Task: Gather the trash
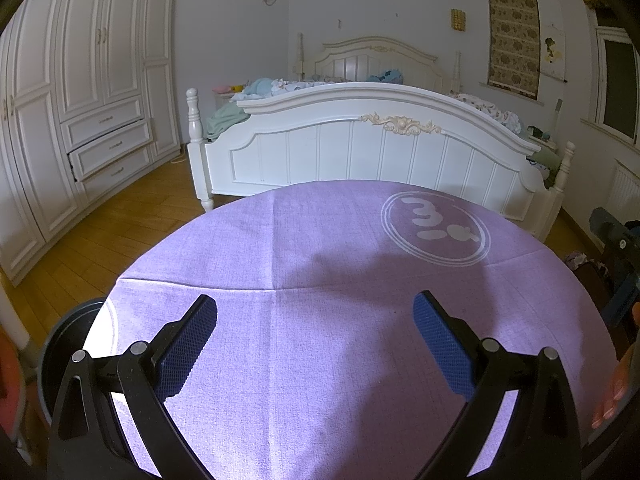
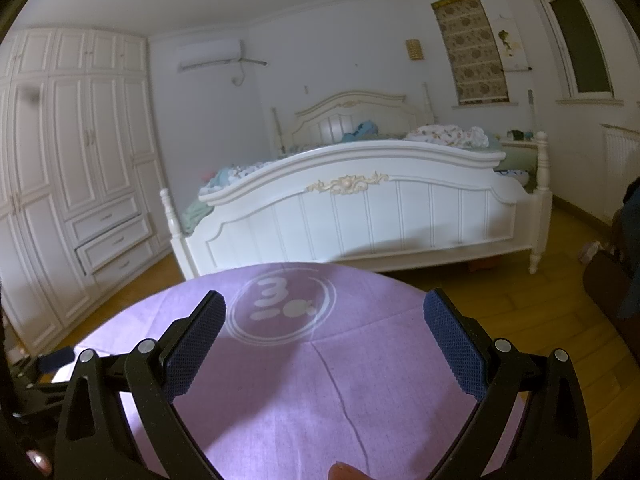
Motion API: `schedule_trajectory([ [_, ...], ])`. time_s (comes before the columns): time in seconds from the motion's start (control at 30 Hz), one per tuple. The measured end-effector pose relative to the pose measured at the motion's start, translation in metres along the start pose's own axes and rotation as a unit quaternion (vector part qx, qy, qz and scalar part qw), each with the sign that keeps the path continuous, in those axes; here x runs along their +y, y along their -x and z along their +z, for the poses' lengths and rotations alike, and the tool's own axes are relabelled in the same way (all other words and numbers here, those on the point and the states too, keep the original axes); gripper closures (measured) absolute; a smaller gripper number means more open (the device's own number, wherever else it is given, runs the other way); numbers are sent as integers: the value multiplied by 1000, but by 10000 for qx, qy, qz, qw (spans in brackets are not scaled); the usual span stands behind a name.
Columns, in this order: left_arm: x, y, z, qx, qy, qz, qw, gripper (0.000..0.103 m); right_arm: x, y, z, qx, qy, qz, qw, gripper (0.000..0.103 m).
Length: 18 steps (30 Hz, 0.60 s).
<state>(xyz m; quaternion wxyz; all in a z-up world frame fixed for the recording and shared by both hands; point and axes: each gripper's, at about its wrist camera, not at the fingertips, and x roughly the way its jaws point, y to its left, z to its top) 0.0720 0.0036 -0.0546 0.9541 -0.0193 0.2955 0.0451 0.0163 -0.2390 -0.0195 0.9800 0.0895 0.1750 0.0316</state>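
Although the task was to collect trash, no piece of trash showed in either wrist view at this moment: the round table's purple cloth [image 1: 320, 320] lay bare from its fold creases out to the white printed emblem [image 1: 436, 228] near the far edge. The left gripper [image 1: 316, 344] hovered above the near half of the cloth with its blue-padded fingers [image 1: 188, 352] spread wide and nothing between them. The right gripper [image 2: 324, 344] hung over the same cloth, likewise spread wide and holding nothing, with the emblem showing just past its left pad. A fingertip [image 2: 344, 472] of the person intruded at the bottom edge of the right view, and part of a hand [image 1: 612, 392] showed at the right rim of the left view.

A dark round container [image 1: 68, 344] sat low beside the table's left edge; it may have been the bin, though too little of it showed to be sure. Beyond the table stood a white bed [image 1: 360, 148] heaped with bedding and clothes, and a white wardrobe [image 1: 80, 80] with one drawer ajar.

By my reading, the step in hand was a search rather than a grasp. To do it well, the grippers would best be kept spread and swept slowly toward the floor and the table's hidden sides, so the cameras could find the trash. The bed's loose fabric should not be mistaken for litter. Once something was found, one gripper should approach squarely, straddling it before pinching.
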Motion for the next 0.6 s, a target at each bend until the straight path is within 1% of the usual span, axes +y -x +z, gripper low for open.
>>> schedule_trajectory([
  [0.6,7,0,0,46,-7,-16,10000,5,4,3,-3,-3,-7,-16,10000,5],
])
